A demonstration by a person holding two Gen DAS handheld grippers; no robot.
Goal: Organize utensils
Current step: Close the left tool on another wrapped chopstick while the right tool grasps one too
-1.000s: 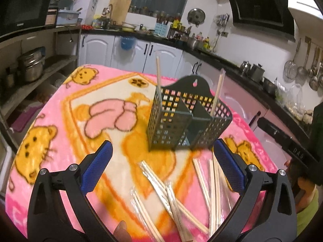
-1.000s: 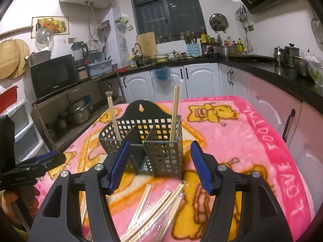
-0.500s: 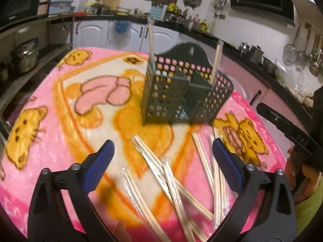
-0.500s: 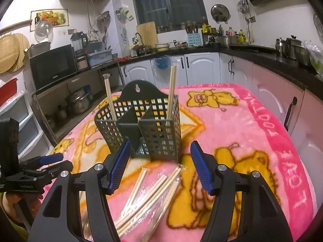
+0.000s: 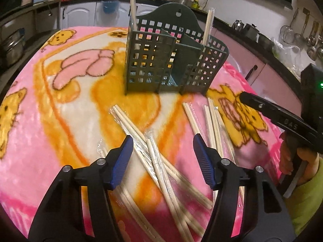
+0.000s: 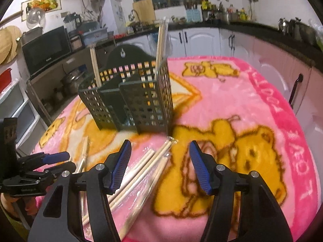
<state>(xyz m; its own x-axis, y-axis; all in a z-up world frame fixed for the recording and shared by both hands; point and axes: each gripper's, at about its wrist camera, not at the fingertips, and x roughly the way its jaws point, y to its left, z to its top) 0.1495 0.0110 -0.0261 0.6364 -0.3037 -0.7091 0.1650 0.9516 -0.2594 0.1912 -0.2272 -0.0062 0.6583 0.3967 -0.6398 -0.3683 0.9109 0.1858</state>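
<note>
Pink bear blanket covers the worktop; dark caddy stands mid-blanket, one chopstick pair upright at each end. Wrapped chopsticks lie scattered before it. Left claw closing over them, right claw closing beside others; neither grips yet.

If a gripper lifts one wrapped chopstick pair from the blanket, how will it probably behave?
The wrapped chopstick pair looks thin and wooden, so probably stiff and light. Its clear glossy wrapper may slip between the pads. It lies crossed with others on the soft blanket, so neighbours will likely shift.
</note>
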